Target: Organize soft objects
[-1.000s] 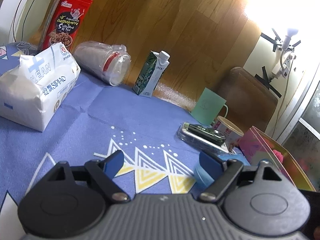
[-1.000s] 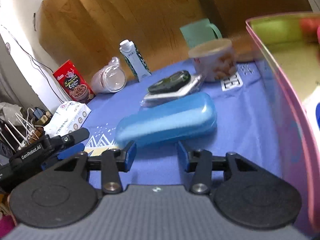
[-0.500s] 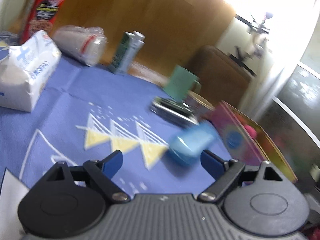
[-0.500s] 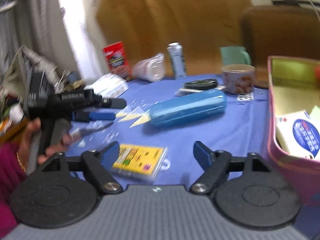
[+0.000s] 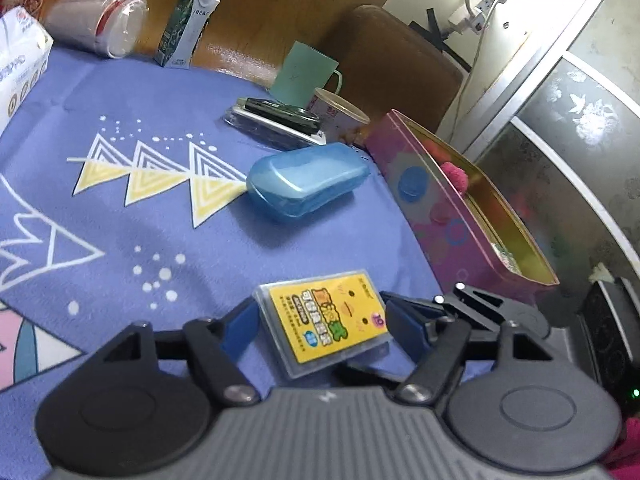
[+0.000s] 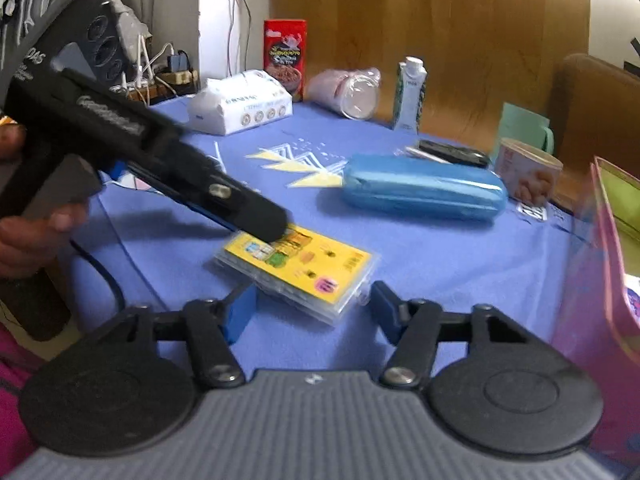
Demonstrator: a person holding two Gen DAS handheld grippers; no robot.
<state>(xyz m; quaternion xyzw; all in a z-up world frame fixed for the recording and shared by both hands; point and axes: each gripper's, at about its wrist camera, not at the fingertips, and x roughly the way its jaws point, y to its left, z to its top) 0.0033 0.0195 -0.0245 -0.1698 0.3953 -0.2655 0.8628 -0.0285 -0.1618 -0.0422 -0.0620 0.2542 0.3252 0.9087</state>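
Note:
A flat clear pack with a yellow label (image 5: 326,330) lies on the blue tablecloth between the open jaws of my left gripper (image 5: 320,326). It also shows in the right wrist view (image 6: 298,266), just ahead of my open right gripper (image 6: 310,312). There the left gripper's body (image 6: 160,164) reaches in from the left, over the pack's far end. A white tissue pack (image 6: 240,106) lies at the far left of the table. A pink tin box (image 5: 460,208) stands open at the right with something pink and fuzzy (image 5: 454,174) inside.
A blue hard case (image 5: 306,184) lies mid-table. Behind it are a dark remote on a clear tray (image 5: 276,116), a snack cup (image 5: 338,114), a green mug (image 5: 306,72), a milk carton (image 5: 188,26), a tipped plastic jar (image 5: 100,20) and a red snack box (image 6: 285,56).
Both grippers have pulled back toward the near table edge and now flank the yellow-labelled pack. The left view swung right, away from the tissue pack. The right gripper's jaws opened wider.

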